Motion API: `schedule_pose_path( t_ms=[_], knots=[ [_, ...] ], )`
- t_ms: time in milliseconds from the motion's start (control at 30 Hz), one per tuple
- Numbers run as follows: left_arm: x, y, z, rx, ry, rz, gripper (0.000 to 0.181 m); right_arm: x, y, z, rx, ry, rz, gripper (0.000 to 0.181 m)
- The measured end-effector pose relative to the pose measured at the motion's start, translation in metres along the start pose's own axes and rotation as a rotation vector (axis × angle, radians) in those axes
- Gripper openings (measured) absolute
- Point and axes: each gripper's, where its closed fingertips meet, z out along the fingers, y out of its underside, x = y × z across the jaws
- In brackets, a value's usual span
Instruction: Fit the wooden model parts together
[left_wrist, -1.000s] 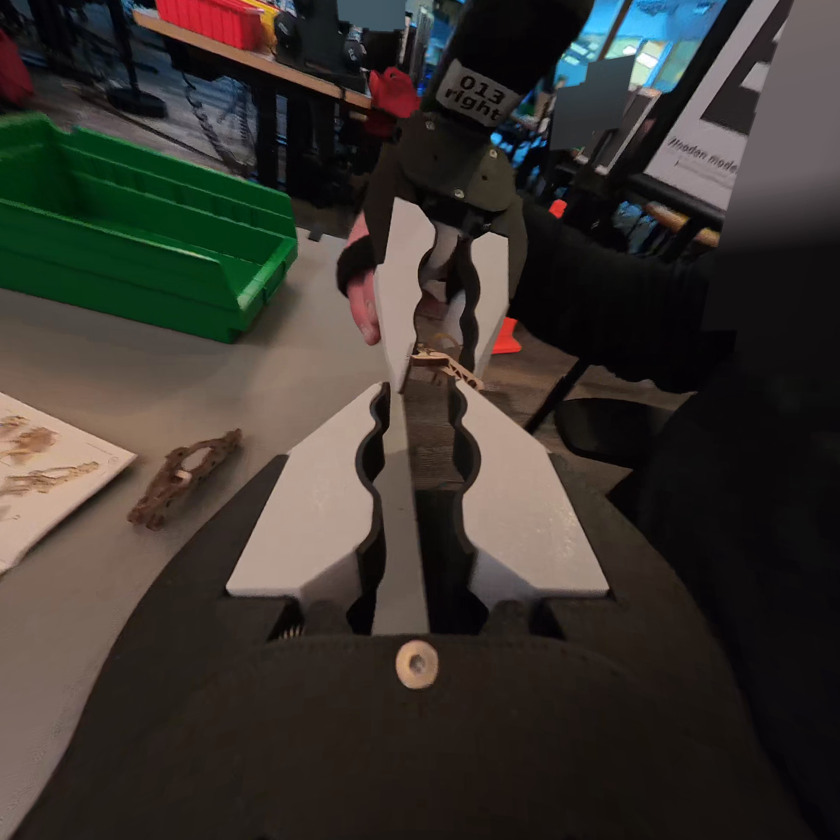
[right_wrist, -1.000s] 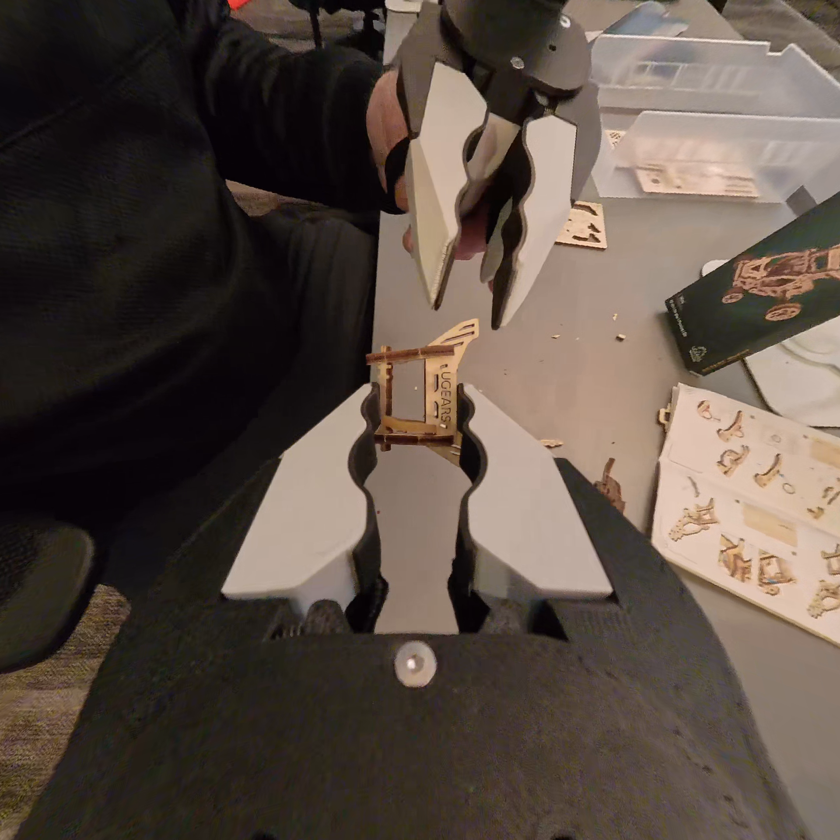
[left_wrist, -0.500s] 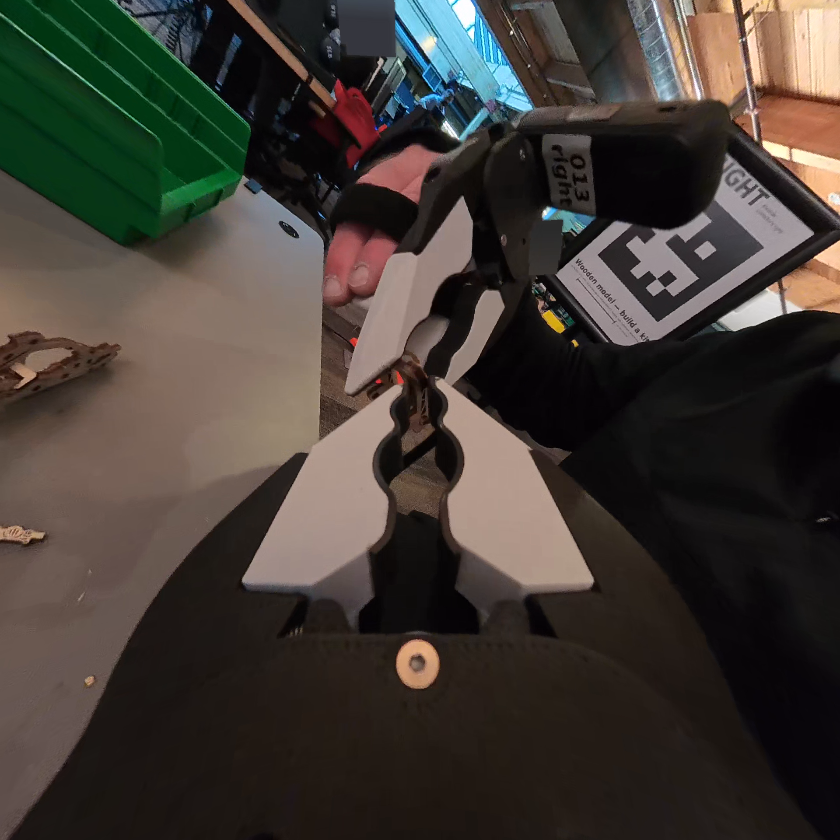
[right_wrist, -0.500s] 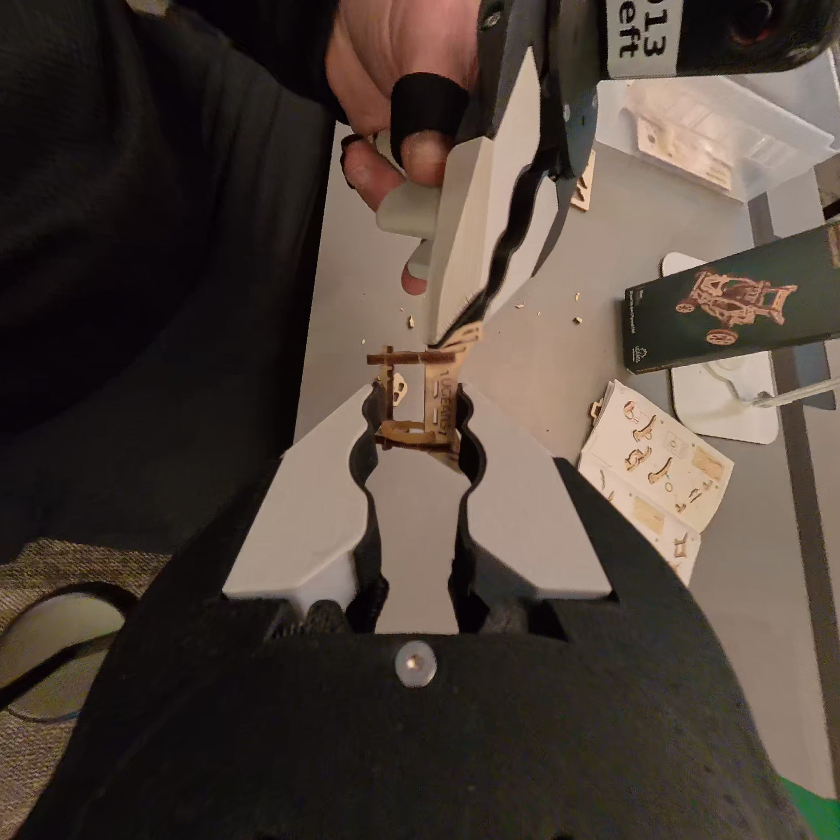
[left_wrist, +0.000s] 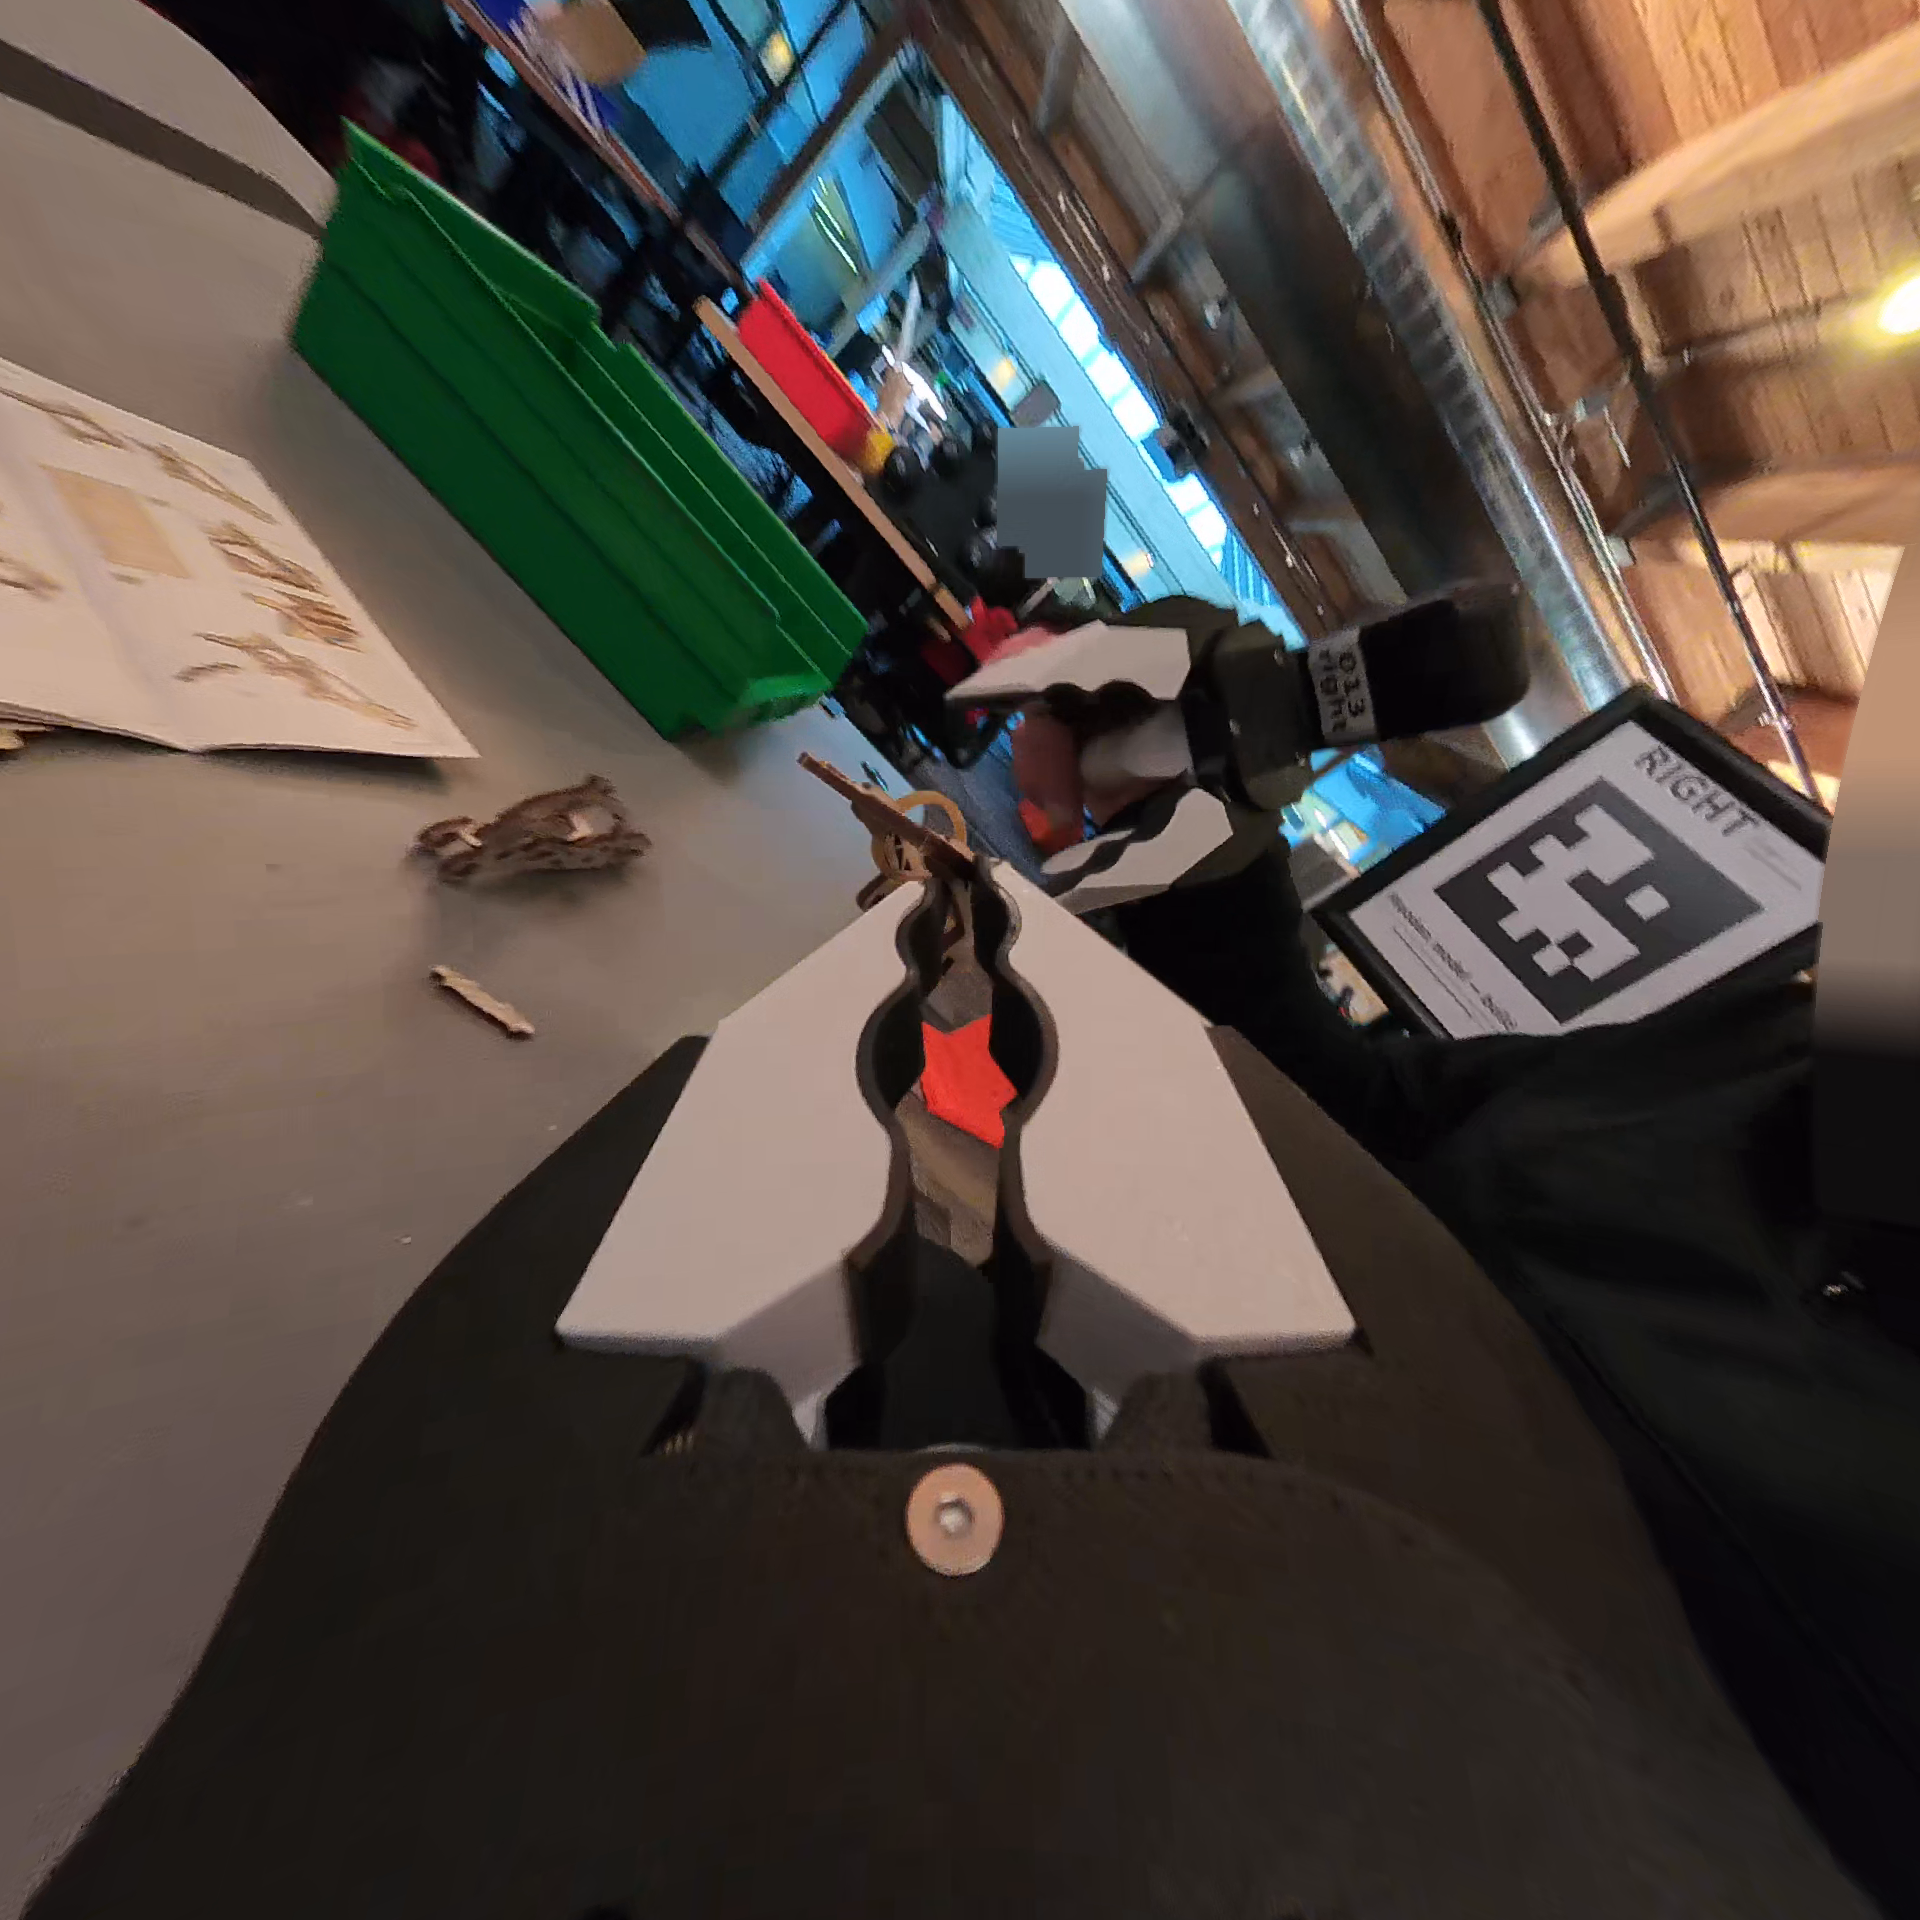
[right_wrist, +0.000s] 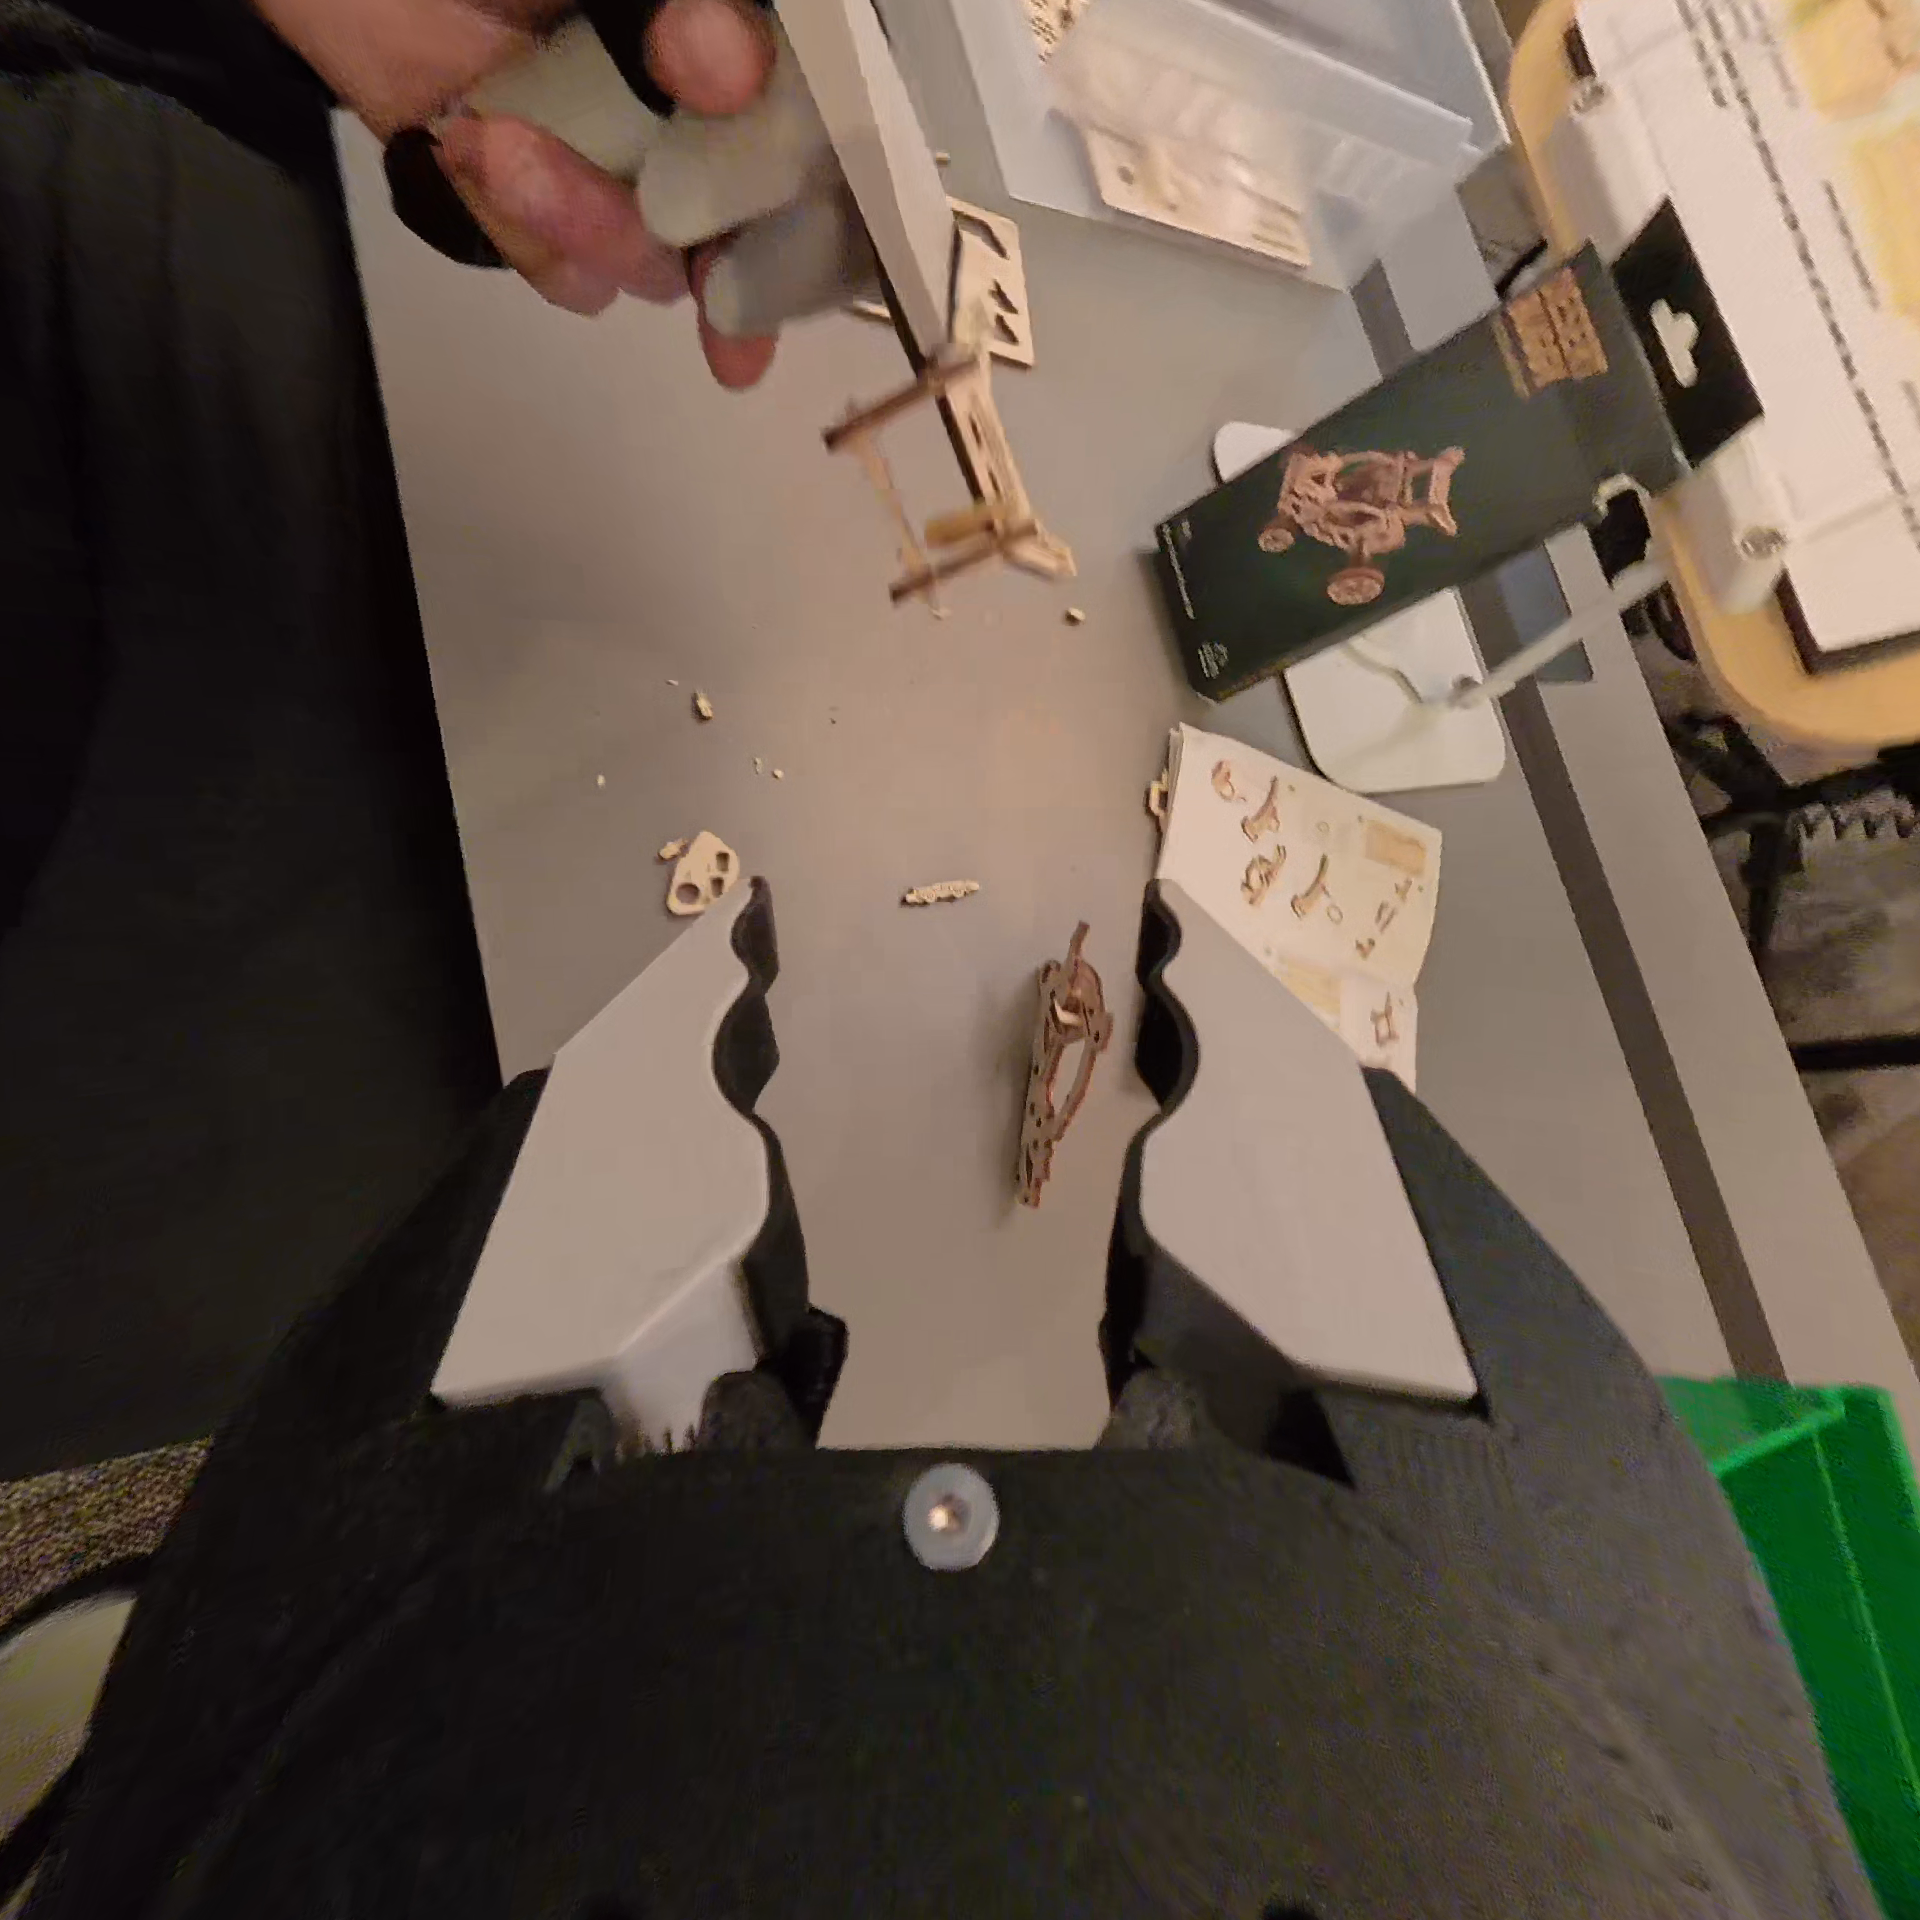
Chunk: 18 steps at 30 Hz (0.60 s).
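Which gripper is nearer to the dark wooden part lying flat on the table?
Right. The open right gripper hovers with the dark wooden part between its fingers. The left gripper is farther along the table, shut on the wooden frame.

My hand-held gripper (right_wrist: 951, 914) has pale grey fingers with black wavy pads. The counter (right_wrist: 623, 582) is plain grey. The wooden frame (right_wrist: 951, 468) is light tan, the bin (left_wrist: 582, 488) bright green, the box (right_wrist: 1382, 530) dark green.
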Motion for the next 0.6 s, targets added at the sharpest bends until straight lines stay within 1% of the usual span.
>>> schedule_pose_path(
  t_ms=[100, 200, 233, 300, 400, 500, 600],
  knots=[
    [-0.015, -0.001, -0.005, 0.045, -0.047, -0.003, 0.003, 0.011, 0.020, -0.003, -0.002, 0.056, 0.117, 0.061],
    [-0.023, 0.001, 0.004, 0.068, -0.034, -0.028, 0.003, 0.016, 0.046, 0.004, -0.025, 0.064, 0.231, 0.065],
    [-0.026, 0.003, 0.008, 0.063, -0.038, -0.024, 0.003, 0.017, 0.055, 0.009, -0.047, 0.064, 0.251, 0.067],
    [-0.032, 0.007, 0.019, 0.052, -0.032, -0.024, 0.003, 0.020, 0.074, 0.023, -0.088, 0.079, 0.284, 0.066],
    [-0.043, 0.008, 0.031, 0.074, -0.021, -0.038, 0.003, 0.031, 0.094, 0.044, -0.070, 0.123, 0.333, 0.065],
    [-0.054, 0.011, 0.040, 0.074, -0.047, -0.039, 0.003, 0.031, 0.120, 0.066, -0.124, 0.097, 0.397, 0.066],
    [-0.066, 0.011, 0.042, 0.090, -0.073, -0.049, 0.003, 0.029, 0.132, 0.080, -0.154, 0.076, 0.433, 0.062]
  ],
)
